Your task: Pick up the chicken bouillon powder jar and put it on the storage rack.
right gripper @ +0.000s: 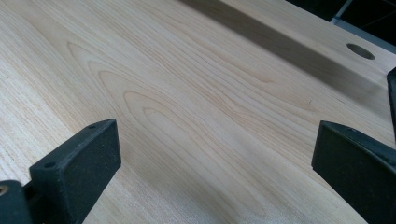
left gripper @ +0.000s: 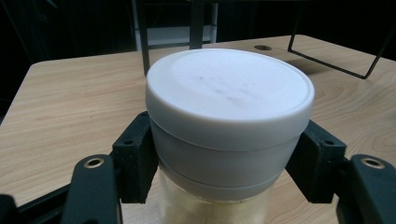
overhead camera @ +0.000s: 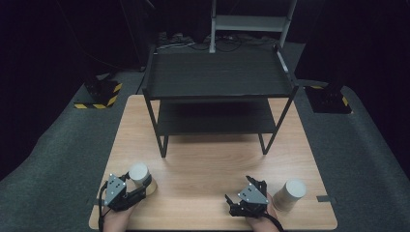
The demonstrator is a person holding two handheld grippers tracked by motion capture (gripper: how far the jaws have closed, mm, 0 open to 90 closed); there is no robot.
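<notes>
A jar with a white lid (overhead camera: 139, 173) and pale contents stands at the table's front left. My left gripper (overhead camera: 140, 185) is shut on it, and in the left gripper view the jar (left gripper: 229, 93) sits upright with a black pad pressed against each side just below the lid; the left gripper (left gripper: 229, 163) holds it level. A second jar of the same kind (overhead camera: 289, 194) stands at the front right. My right gripper (overhead camera: 240, 189) rests just to its left, apart from it. In the right gripper view the right gripper (right gripper: 215, 154) is open over bare wood.
A black two-tier wire rack (overhead camera: 217, 72) stands at the far half of the wooden table (overhead camera: 212, 159), its thin legs reaching to mid-table. Grey carpet surrounds the table. A white frame (overhead camera: 251, 21) stands behind the rack.
</notes>
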